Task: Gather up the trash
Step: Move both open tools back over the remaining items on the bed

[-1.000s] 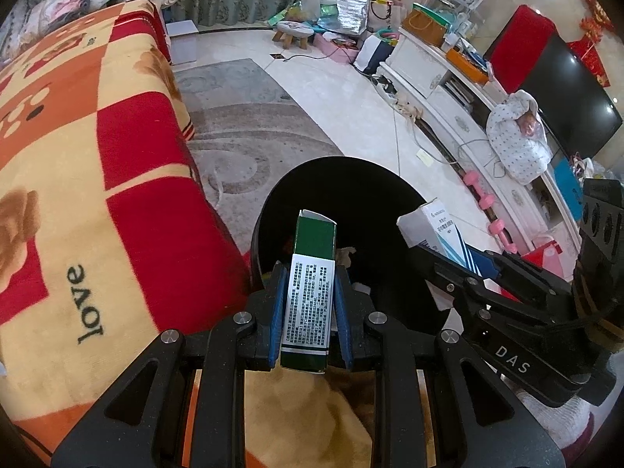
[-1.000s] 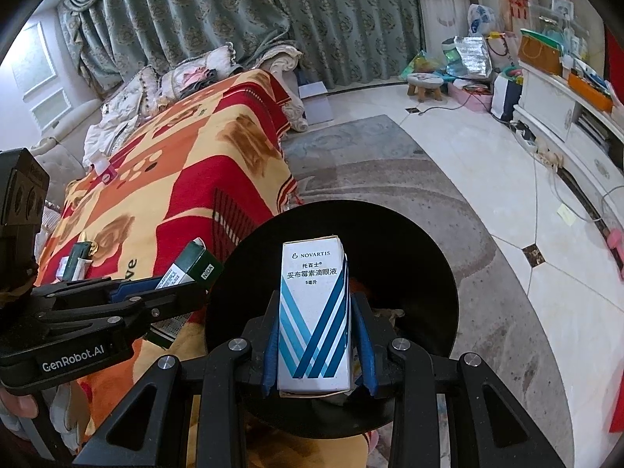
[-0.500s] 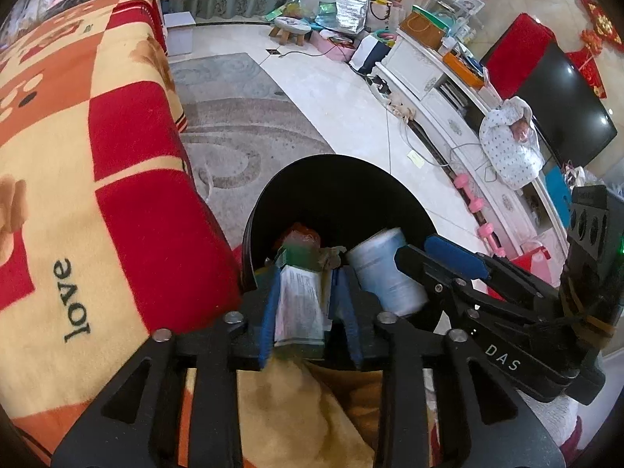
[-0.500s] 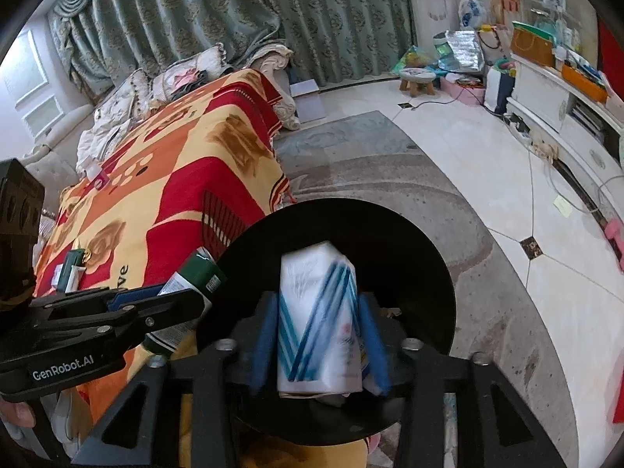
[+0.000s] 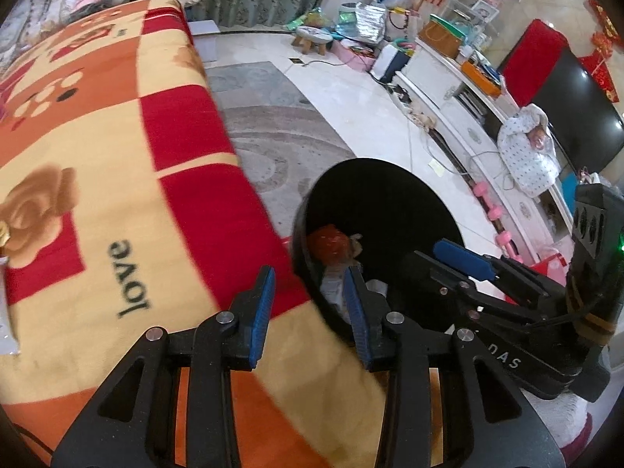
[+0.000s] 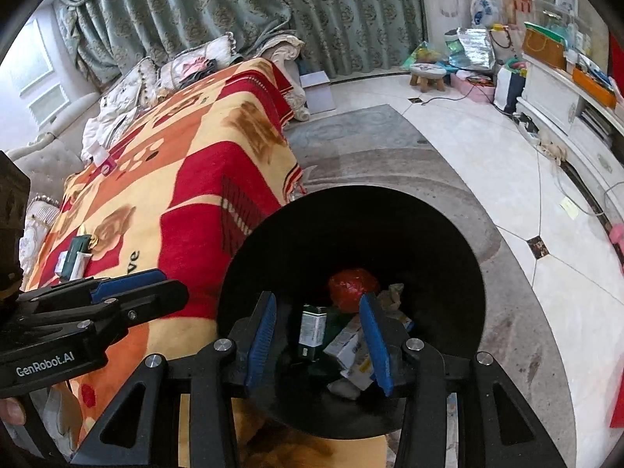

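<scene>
A black round trash bin [image 6: 460, 249] stands on the floor beside the blanket-covered sofa; it also shows in the left wrist view [image 5: 390, 195]. Inside lie a green box [image 6: 312, 329], a white box [image 6: 349, 347] and a red wrapper [image 6: 353, 286]. My right gripper [image 6: 318, 337] is open and empty above the bin's near rim. My left gripper [image 5: 308, 314] is open and empty at the bin's left edge, over the blanket [image 5: 117, 195]. Another green box [image 6: 76, 259] lies on the blanket to the left.
A grey rug [image 6: 390, 148] and white tile floor [image 6: 546, 241] lie beyond the bin. A white TV cabinet [image 5: 460, 89] with clutter runs along the right. A small stool [image 6: 427, 74] and bags stand near the curtains. Pillows [image 6: 195, 62] sit at the sofa's far end.
Both grippers opened. The green box dropped from my left gripper and the white-blue box from my right gripper into the bin. My left gripper shifted left toward the blanket.
</scene>
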Demonstrator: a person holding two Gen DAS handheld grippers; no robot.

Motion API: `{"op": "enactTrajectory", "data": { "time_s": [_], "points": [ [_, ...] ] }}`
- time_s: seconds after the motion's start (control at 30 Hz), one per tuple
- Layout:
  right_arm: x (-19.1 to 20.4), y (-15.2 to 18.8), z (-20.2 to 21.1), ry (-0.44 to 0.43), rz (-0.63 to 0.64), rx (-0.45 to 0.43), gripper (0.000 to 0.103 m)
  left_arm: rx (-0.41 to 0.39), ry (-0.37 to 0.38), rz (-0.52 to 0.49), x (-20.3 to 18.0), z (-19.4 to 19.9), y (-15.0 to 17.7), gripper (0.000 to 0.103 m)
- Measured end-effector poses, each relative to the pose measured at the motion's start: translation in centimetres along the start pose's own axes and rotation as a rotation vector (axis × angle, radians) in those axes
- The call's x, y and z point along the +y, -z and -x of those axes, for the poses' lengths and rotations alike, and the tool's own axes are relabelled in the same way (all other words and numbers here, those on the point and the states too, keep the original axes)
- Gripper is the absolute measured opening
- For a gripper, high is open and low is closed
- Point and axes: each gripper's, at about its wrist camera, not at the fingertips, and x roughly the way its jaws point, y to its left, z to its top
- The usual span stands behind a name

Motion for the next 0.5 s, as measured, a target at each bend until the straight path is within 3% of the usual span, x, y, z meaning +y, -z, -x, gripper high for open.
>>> {"op": "enactTrajectory", "data": {
  "time_s": [0.5],
  "points": [
    [7.3,-0.3,-1.2,-0.072,0.105,0.022,0.044,-0.046,-0.116,0.101,6.9,3.9,2.4,0.035]
  ]
}}
